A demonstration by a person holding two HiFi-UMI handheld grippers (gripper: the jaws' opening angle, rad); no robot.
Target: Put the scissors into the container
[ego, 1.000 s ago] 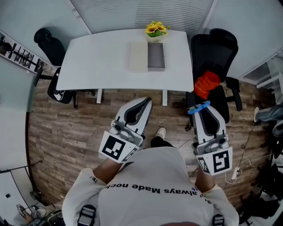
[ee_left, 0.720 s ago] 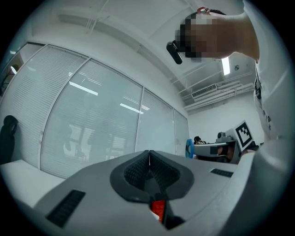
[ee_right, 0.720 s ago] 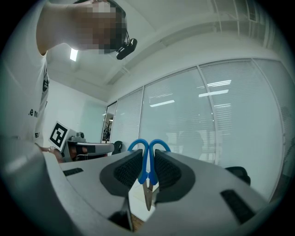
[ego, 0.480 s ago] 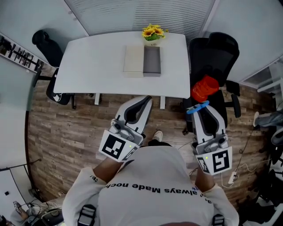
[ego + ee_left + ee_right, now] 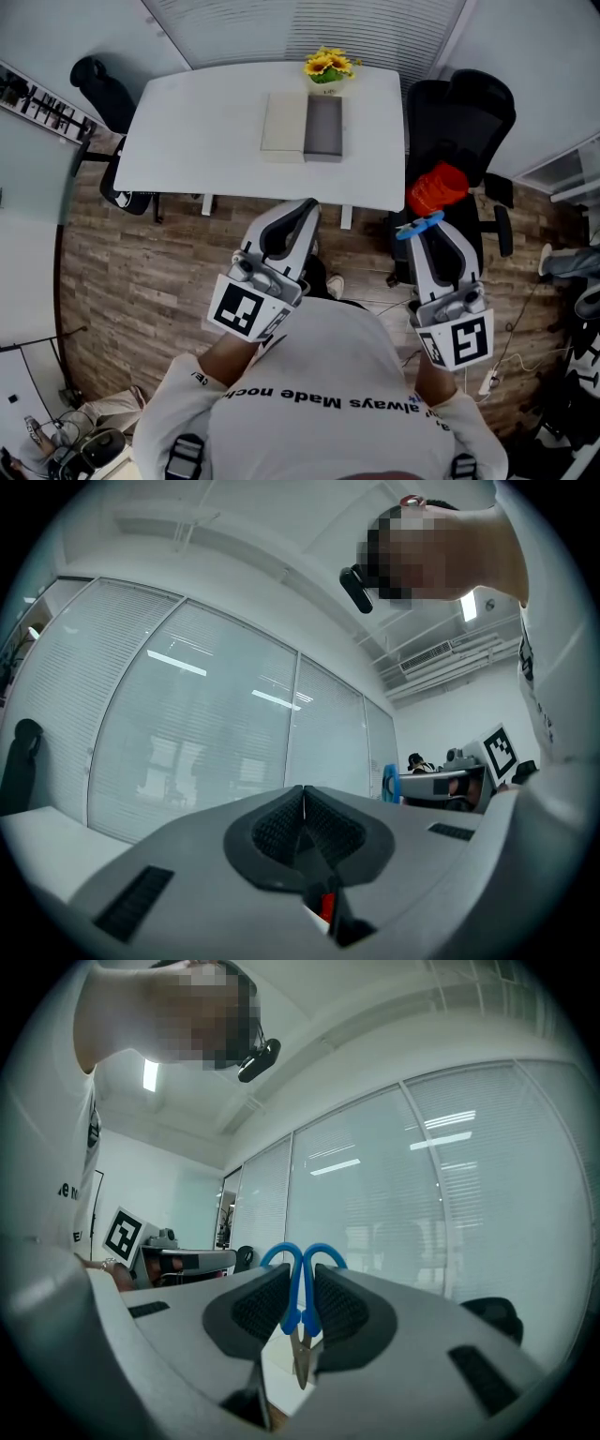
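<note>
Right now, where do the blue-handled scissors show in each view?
Head view: scissors right of centre, at the tip of the right gripper.
Left gripper view: a small blue sliver at mid-right, on the right gripper's tip.
Right gripper view: centre, clamped between the jaws, blades down.
Shared landmark: the blind-covered glass wall.

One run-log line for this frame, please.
stage: carry | right gripper: shut on blue-handled scissors | left gripper: shut, empty | grey rectangular container: open on white table, scissors not yet in
</note>
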